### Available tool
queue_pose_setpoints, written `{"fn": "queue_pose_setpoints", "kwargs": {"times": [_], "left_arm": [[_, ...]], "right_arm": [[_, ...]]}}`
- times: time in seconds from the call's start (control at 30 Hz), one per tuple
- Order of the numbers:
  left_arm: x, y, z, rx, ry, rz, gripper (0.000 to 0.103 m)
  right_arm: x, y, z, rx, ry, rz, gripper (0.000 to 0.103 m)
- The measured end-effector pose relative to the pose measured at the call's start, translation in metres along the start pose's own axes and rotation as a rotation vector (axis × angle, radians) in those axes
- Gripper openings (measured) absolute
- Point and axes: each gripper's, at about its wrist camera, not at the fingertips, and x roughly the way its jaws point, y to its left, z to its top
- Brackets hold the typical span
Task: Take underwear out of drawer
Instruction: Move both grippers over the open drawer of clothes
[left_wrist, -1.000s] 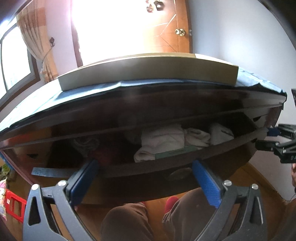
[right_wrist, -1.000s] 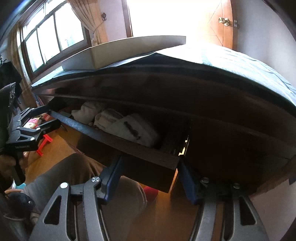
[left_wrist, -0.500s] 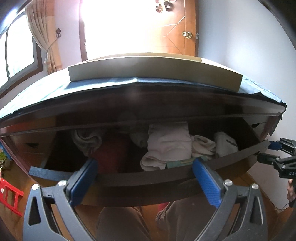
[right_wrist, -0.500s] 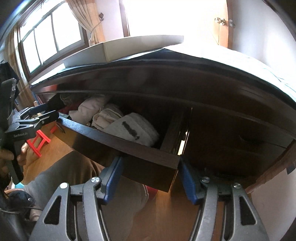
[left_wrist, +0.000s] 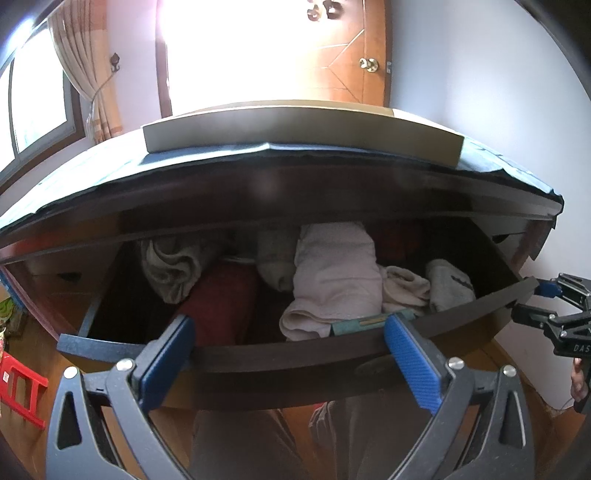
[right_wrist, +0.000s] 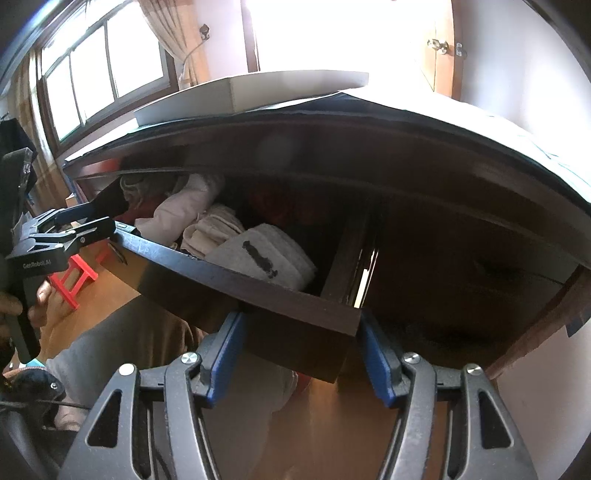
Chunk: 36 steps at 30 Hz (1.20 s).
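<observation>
Drawer (left_wrist: 295, 354) out, folded underwear (left_wrist: 332, 280) exposed | left tool (left_wrist: 288, 365) and right tool (right_wrist: 301, 354) unclenched, astride drawer front | I should reach over, pinch one fold.

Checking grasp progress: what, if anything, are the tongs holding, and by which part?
Nothing is clamped. The left tongs and right tongs both stand open at the drawer front top edge; the folded clothes lie untouched.

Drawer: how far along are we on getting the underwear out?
Done: the drawer stands pulled open, folded clothes exposed. In hand: nothing yet; the left gripper and right gripper both sit open at its front panel. Left: reach in, grip a piece such as the pale folded garment, and lift it out.
</observation>
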Motion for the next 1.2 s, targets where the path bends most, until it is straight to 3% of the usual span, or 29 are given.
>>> {"fn": "queue_pose_setpoints", "kwargs": {"times": [0.37, 0.43, 0.63, 0.7, 0.77, 0.87, 1.03, 1.2], "left_arm": [[-0.007, -0.002, -0.005, 0.011, 0.002, -0.023, 0.103], [-0.006, 0.001, -0.002, 0.01, 0.016, -0.03, 0.099], [-0.002, 0.017, 0.006, -0.02, 0.01, 0.011, 0.098], [-0.003, 0.02, 0.007, -0.02, 0.002, 0.02, 0.098], [-0.002, 0.02, 0.01, -0.005, -0.001, 0.031, 0.098], [0.004, 0.018, 0.012, 0.02, 0.019, 0.043, 0.098], [0.01, 0.021, 0.008, 0.003, 0.035, 0.033, 0.099], [0.013, 0.026, 0.007, -0.029, 0.046, 0.019, 0.099]], "right_arm": [[0.001, -0.007, 0.001, 0.001, -0.001, 0.006, 0.064], [0.0, -0.011, 0.004, 0.025, -0.009, 0.012, 0.064], [-0.022, -0.019, 0.025, 0.138, -0.149, 0.074, 0.063], [-0.013, -0.008, 0.038, 0.112, -0.127, 0.075, 0.06], [0.004, 0.005, 0.049, 0.069, -0.089, 0.088, 0.05], [0.026, 0.012, 0.058, 0.051, -0.047, 0.074, 0.049], [0.042, 0.003, 0.058, 0.137, -0.012, 0.093, 0.048], [0.047, 0.006, 0.056, 0.139, 0.027, 0.007, 0.048]]}}
